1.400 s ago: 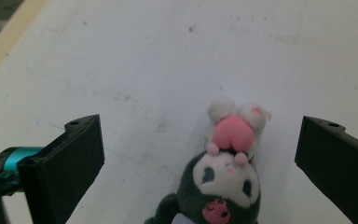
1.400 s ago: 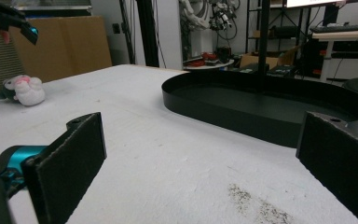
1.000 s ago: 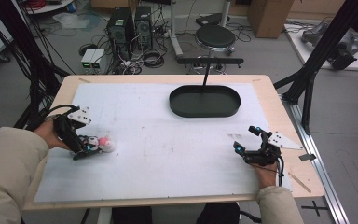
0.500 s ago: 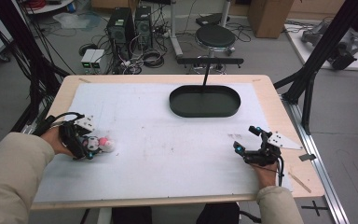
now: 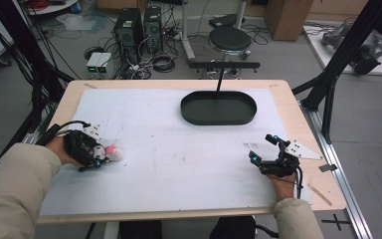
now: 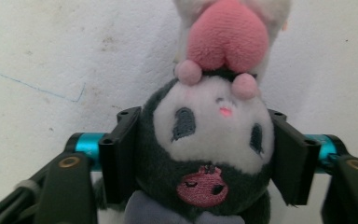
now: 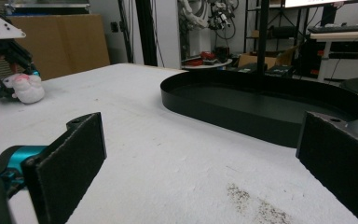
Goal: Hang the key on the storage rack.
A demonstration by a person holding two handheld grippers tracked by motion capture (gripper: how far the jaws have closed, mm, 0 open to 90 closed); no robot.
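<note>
Closing in over the past second, the left tool (image 5: 101, 153) has slid from behind the small grey, white and pink plush toy (image 6: 213, 122) to straddle it, and its black jaws now press on either side of the toy's round head. Seen along those jaws, the toy lies on the white sheet covering the wooden worktop (image 5: 298, 107), its pink tip pointing away from the hand. From the black oval tray (image 5: 218, 108) at the worktop's far middle, the toy sits well to the near left, close to the sheet's left edge. Over on the tray's near right, the right tool (image 5: 263, 149) rests low on the sheet with its jaws spread wide, nothing between them, unmoved since the earlier frames.
</note>
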